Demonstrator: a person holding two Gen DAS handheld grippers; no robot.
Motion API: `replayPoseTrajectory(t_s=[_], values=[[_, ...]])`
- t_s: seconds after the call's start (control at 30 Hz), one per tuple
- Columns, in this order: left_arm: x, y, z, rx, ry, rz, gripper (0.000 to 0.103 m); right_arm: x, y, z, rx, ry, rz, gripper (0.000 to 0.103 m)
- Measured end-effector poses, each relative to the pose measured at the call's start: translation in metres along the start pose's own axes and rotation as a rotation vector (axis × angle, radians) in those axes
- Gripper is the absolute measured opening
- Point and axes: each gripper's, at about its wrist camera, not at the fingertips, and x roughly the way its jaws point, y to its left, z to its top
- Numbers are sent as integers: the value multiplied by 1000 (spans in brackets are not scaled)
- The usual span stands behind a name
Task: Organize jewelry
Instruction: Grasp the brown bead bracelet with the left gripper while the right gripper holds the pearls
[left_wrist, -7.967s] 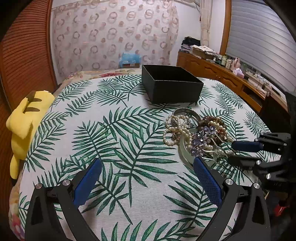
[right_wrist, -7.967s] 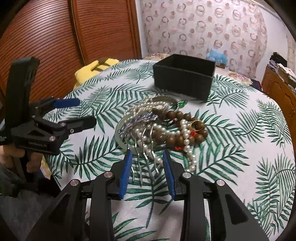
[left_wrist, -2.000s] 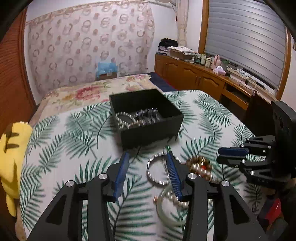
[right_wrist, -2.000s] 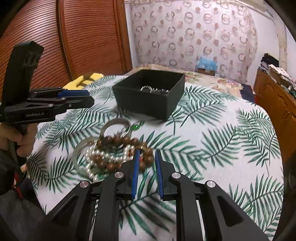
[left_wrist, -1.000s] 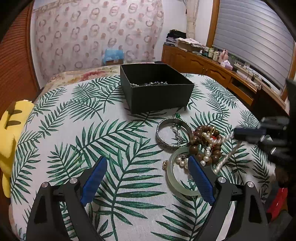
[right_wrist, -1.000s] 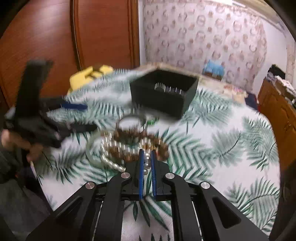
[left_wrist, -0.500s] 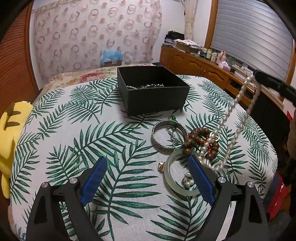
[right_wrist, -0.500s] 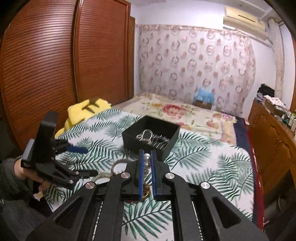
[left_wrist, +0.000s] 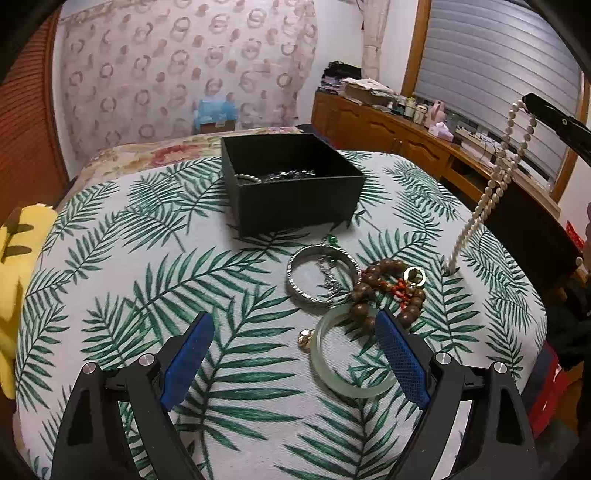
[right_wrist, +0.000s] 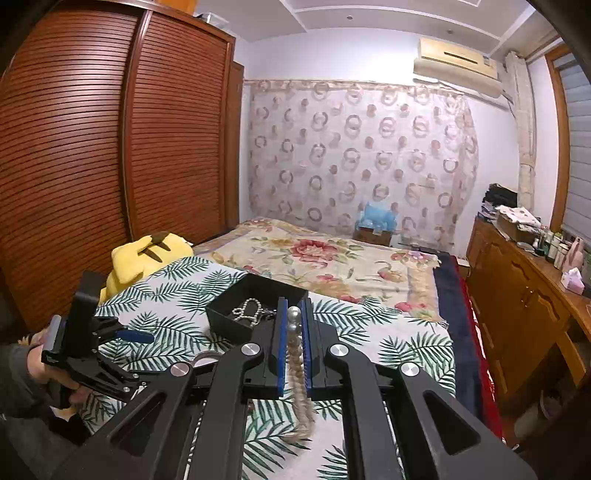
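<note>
A pearl necklace (left_wrist: 496, 173) hangs doubled from the right gripper (right_wrist: 294, 325), whose jaws are clamped on its top beads, its lower end just reaching the palm-leaf tablecloth (left_wrist: 147, 258) near the right edge. Inward of it lie a wooden bead bracelet (left_wrist: 373, 291), a silver bangle (left_wrist: 321, 275) and a pale green bangle (left_wrist: 351, 354), bunched and partly overlapping; a small gold piece (left_wrist: 304, 336) beside the green bangle is too small to identify. The black box (left_wrist: 291, 184) stands toward the far edge, already holding pearls and darker items. The cloth's left half lies bare. The left gripper (left_wrist: 295, 360) hovers over the near edge with jaws spread wide and nothing between them, one blue pad covering part of the green bangle. The left wrist view shows only the tip of the right gripper, cut off at the frame; the right wrist view shows a hand (right_wrist: 35, 356) holding the left gripper, a yellow plush toy (right_wrist: 147, 254), and the flowered bedspread (right_wrist: 325, 258) beyond, while its own fingers hide the loose jewelry.
</note>
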Motion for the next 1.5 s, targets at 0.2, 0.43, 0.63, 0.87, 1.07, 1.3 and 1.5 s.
replayPoseTrajectory(t_s=[0.2, 0.43, 0.63, 0.87, 1.07, 1.3, 1.5], values=[[9, -16, 9, 37, 12, -52, 71, 14, -5, -16, 17, 50, -3, 8], [29, -31, 14, 52, 59, -118, 41, 26, -9, -29, 39, 82, 6, 8], [42, -37, 16, 58, 85, -135, 35, 32, -8, -34, 45, 94, 21, 8], [42, -44, 17, 117, 78, -100, 15, 37, 1, -40, 36, 102, 37, 8], [23, -50, 29, 127, 12, -105, 15, 41, 2, -40, 42, 108, 43, 8], [-2, -53, 51, 117, -72, -118, 15, 42, 7, -38, 29, 100, 48, 8], [-29, -47, 66, 92, -144, -118, 15, 42, 10, -36, 22, 97, 53, 8]])
